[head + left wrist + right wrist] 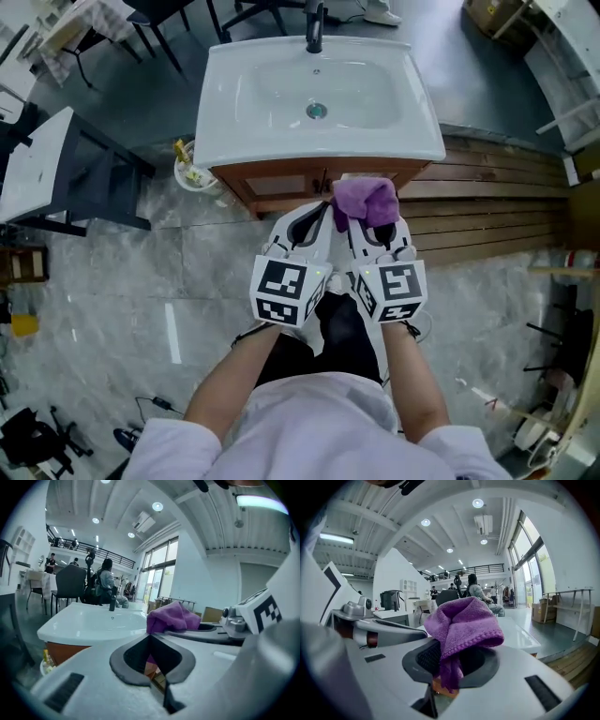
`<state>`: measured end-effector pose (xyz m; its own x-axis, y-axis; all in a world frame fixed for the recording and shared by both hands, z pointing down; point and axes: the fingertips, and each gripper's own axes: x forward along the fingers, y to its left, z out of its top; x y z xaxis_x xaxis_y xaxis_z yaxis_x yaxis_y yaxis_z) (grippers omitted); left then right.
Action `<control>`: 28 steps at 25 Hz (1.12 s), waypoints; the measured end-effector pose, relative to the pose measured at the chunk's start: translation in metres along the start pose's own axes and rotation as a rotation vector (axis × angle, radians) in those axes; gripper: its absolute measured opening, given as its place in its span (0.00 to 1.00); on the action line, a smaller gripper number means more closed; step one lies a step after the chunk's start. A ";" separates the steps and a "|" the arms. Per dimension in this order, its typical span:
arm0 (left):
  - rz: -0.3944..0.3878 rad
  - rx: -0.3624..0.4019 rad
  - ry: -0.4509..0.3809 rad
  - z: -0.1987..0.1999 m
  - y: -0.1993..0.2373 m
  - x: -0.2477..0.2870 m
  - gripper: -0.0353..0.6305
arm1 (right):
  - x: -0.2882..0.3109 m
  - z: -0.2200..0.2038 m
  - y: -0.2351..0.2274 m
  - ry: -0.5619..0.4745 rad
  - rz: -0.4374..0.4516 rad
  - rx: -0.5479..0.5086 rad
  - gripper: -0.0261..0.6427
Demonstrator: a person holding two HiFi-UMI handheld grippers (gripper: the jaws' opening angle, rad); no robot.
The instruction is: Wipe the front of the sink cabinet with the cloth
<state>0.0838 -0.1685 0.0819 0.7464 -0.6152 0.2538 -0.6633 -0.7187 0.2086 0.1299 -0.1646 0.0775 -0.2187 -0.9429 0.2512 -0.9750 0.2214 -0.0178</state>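
A white sink (230,141) tops a brown wooden cabinet (281,184) at the upper middle of the head view. Just in front of the cabinet, both grippers are held side by side. My right gripper (364,221) is shut on a bunched purple cloth (367,201), which sits close to the cabinet's front under the sink rim. The cloth (461,623) drapes over the right gripper (447,667) and hangs down between its jaws. My left gripper (314,216) is shut with nothing in it (151,641). From the left gripper view the cloth (171,617) shows to the right of the sink (93,620).
A black faucet (314,33) stands at the sink's back. A small white bucket (192,171) sits on the floor left of the cabinet. Wooden slats (497,202) lie to the right, and a dark table and chair (84,178) to the left. People sit in the background.
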 end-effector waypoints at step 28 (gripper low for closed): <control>0.152 0.033 -0.114 0.057 -0.028 -0.137 0.06 | -0.088 0.084 0.105 -0.110 0.092 -0.077 0.14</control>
<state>0.0031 -0.0830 -0.0120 0.6404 -0.7489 0.1706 -0.7680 -0.6239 0.1443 0.0434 -0.0795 -0.0273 -0.3139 -0.9384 0.1446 -0.9458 0.3223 0.0390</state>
